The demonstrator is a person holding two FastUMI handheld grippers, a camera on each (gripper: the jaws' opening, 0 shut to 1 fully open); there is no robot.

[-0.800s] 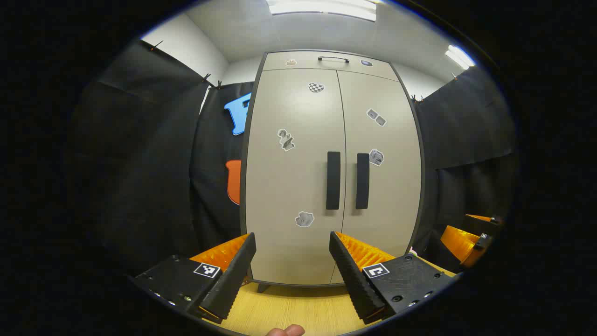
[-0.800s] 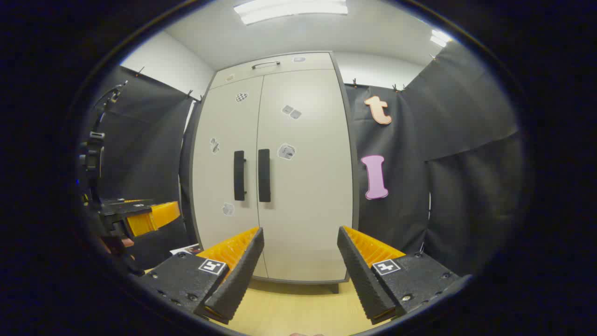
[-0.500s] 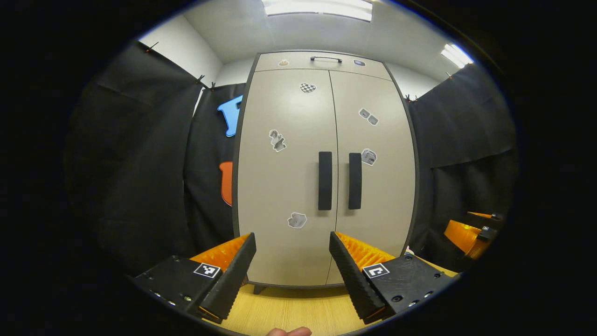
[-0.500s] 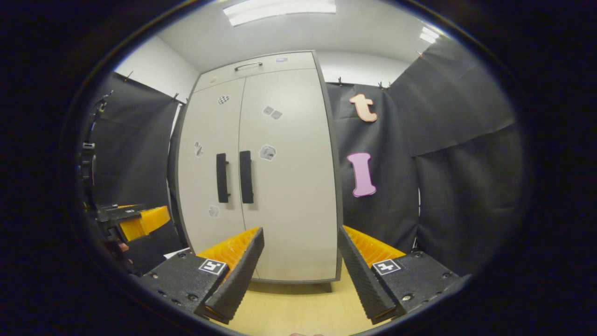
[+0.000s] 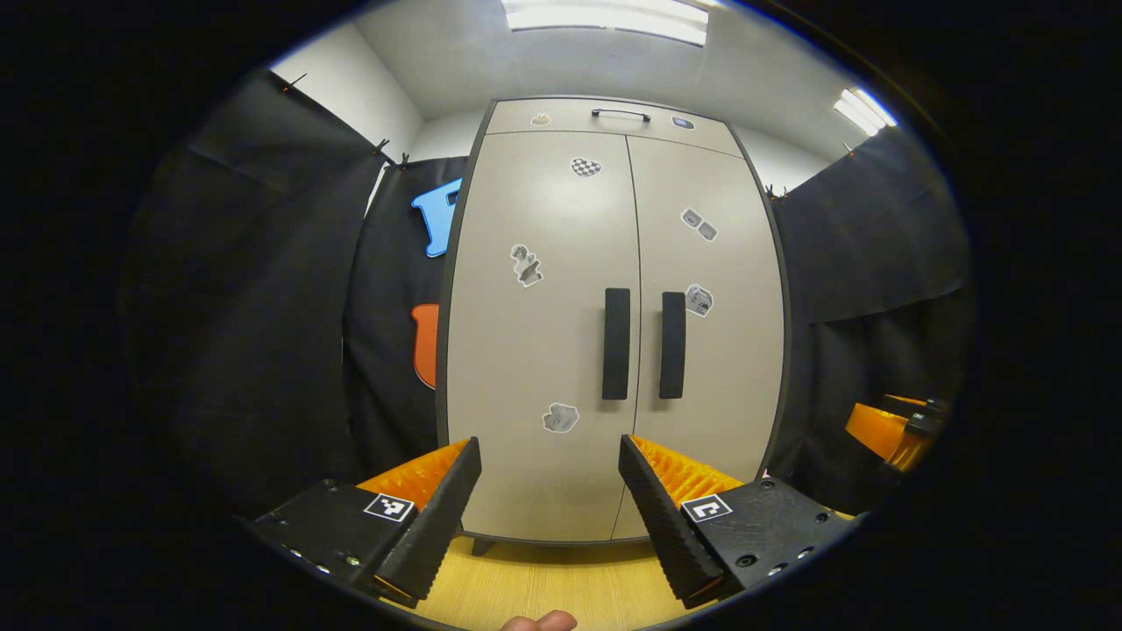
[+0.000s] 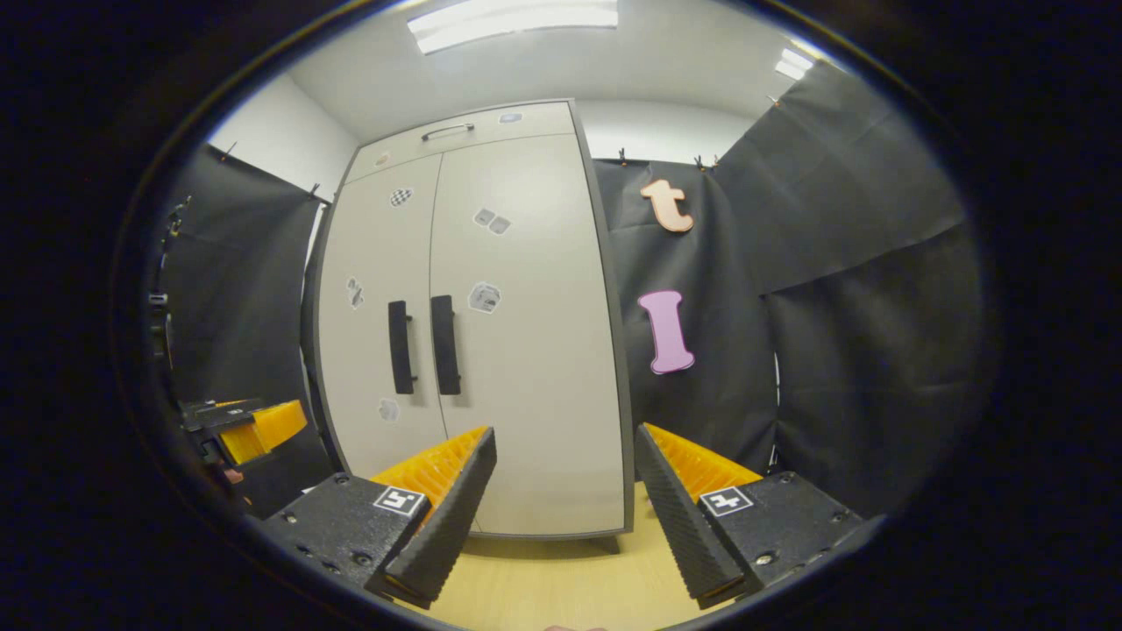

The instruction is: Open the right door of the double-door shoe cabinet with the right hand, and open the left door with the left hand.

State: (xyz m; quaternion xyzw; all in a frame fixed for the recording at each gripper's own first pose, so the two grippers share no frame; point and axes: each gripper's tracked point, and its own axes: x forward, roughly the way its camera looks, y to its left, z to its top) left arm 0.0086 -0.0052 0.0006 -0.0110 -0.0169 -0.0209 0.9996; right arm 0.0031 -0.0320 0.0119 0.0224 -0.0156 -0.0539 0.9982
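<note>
Two doors: the left door (image 5: 539, 333) and right door (image 5: 710, 324) of the shoe cabinet (image 5: 614, 118) both sit closed, meeting at a centre seam
Two handles: the left handle (image 5: 616, 343) and right handle (image 5: 672, 345) are dark upright bars, one on each side of the seam, just beside each other, at mid height
One top panel: a narrow strip above the doors carrying one small horizontal pull (image 5: 620, 113)
Stickers: four on the two doors in the left gripper view, two per door, plus a checkered one near the top of the left door
Cabinet place: it stands on the wooden floor (image 5: 561, 592) against the booth's back wall, black cloth on both sides
Left tongs (image 5: 550, 504): spread wide, nothing between the fingers, well apart from the cabinet, aimed at the lower part of the left door
Right tongs (image 6: 565, 495): spread wide, holding nothing, well apart from the cabinet, pointing at the bottom right corner of the right door (image 6: 526, 350)
Other sightings: the right tongs at the right edge of the left gripper view, the left tongs at the left edge of the right gripper view
</note>
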